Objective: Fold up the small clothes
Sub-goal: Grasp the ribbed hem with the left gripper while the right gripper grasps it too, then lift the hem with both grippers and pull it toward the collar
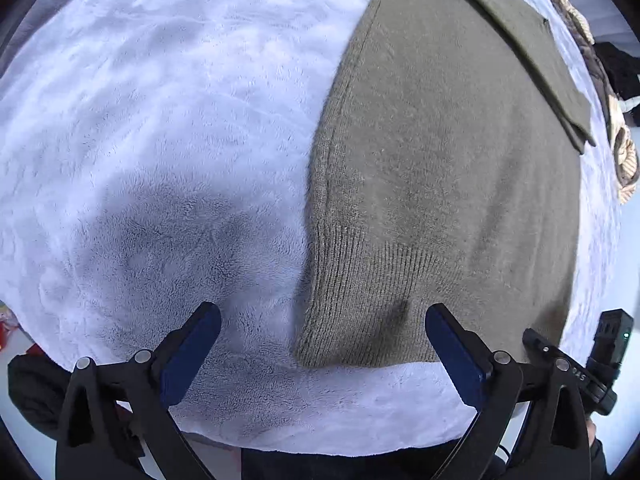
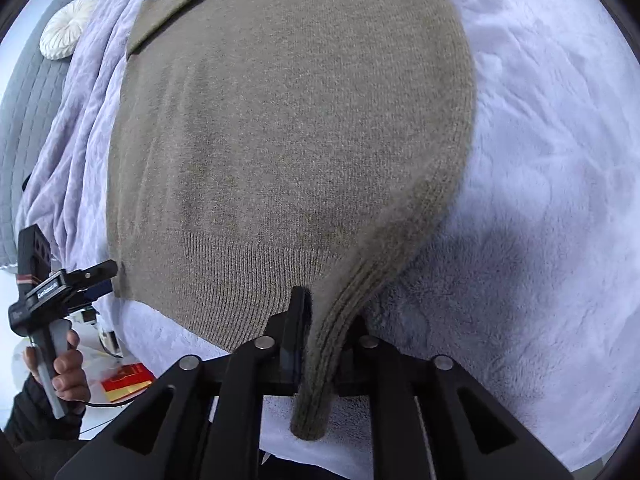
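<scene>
Your right claw is pinched on the near hem corner of the one olive knit sweater, which lies flat on the lavender fleece blanket over the bed. Your left claw hangs wide and empty over the opposite hem corner. One sleeve looks folded across; body folds remain. More clothes wait at the far edge, count unclear.

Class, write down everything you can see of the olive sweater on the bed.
The sweater is an olive-brown knit with a ribbed hem, lying mostly flat on a pale fleecy blanket. The right claw is shut on its near hem corner, which bunches upward. The left claw hovers open over the opposite hem corner.
</scene>
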`<state>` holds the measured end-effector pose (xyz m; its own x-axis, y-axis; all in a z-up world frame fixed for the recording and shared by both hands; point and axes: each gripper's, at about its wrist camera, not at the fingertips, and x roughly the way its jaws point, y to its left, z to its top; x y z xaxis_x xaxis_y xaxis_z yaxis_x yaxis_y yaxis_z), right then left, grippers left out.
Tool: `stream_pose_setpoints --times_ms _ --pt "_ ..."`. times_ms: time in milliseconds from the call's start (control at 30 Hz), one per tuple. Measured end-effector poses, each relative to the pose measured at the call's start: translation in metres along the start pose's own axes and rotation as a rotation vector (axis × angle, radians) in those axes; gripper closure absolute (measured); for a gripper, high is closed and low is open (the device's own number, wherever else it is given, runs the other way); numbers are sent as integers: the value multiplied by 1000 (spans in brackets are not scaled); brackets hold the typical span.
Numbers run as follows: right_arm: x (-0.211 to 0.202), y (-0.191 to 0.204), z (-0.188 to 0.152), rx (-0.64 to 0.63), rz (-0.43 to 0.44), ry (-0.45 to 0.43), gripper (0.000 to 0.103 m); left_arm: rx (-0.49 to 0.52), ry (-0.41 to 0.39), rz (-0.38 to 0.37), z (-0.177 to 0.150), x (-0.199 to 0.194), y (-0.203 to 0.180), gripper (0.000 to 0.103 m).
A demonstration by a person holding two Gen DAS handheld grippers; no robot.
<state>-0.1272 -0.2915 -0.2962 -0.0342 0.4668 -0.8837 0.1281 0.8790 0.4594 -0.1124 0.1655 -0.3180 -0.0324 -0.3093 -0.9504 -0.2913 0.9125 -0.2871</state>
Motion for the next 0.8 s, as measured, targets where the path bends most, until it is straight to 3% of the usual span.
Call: stream_pose_setpoints --times_ms 133,200,233,300,367,400,433,600,800 --pt "5 -1 2 5 1 0 87 -12 54 5 7 24 2 1" --pt "6 -1 3 14 -7 5 86 9 44 49 12 34 -6 1" --pt "6 0 3 15 -11 6 86 24 33 52 12 35 -12 6" --pt "6 5 4 9 -22 8 86 75 24 13 13 24 -27 64" --pt "6 10 3 -17 -36 9 86 128 30 1 9 15 -39 91" --pt "9 18 6 -25 -42 7 87 162 27 30 8 12 -43 91" --pt "9 19 6 -28 -42 4 95 179 27 55 8 9 -44 91" --pt "-9 31 4 -30 2 -58 97 181 -33 46 13 -22 -54 92" --pt "-43 40 3 -37 33 -140 97 266 -96 53 4 -64 -64 92"
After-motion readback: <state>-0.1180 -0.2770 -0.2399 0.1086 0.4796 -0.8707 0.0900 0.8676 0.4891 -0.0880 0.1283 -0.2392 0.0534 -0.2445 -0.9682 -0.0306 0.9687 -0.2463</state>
